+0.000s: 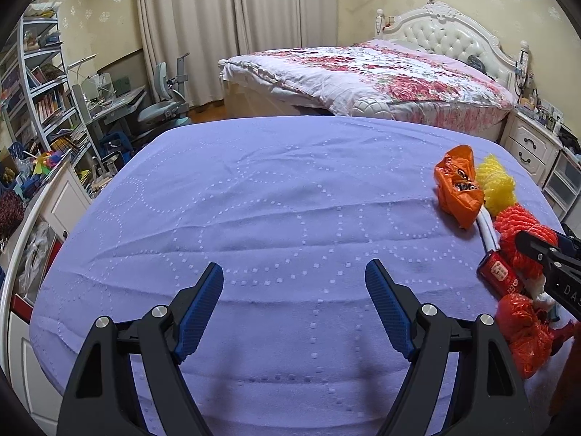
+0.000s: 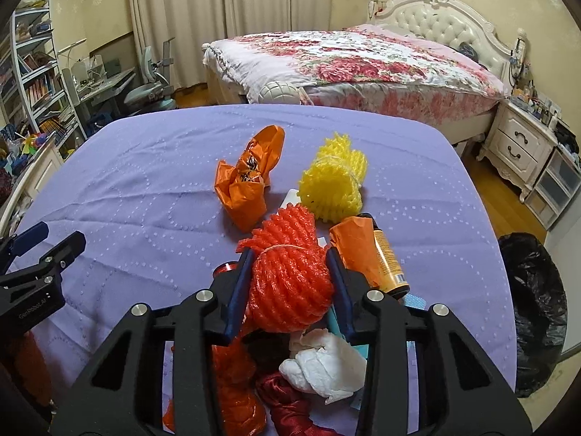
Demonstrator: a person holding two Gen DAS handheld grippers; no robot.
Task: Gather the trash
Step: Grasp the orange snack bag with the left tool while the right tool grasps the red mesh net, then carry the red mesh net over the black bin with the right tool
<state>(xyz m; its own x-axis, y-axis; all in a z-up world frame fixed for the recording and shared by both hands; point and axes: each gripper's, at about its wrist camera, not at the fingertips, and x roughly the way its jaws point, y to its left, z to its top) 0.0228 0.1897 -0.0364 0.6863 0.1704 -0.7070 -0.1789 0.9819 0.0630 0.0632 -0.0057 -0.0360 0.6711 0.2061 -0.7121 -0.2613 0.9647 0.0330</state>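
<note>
Two hand-held grippers are shown: the right hand-held gripper point(image 2: 288, 283) is closed on the red foam net point(image 2: 290, 287) atop the trash pile, the black bin bag point(image 2: 537, 305) lying right; the left hand-held gripper point(image 1: 294, 309) is held wide and empty over the purple bed cover point(image 1: 272, 189), likely in reserve.

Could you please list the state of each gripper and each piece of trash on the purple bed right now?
right gripper: shut on red foam net.
left gripper: open, empty, above purple cover.
yellow foam net: lying loose.
orange bag: crumpled, loose.
white tissue: crumpled.
black trash bag: open beside bed.
</note>
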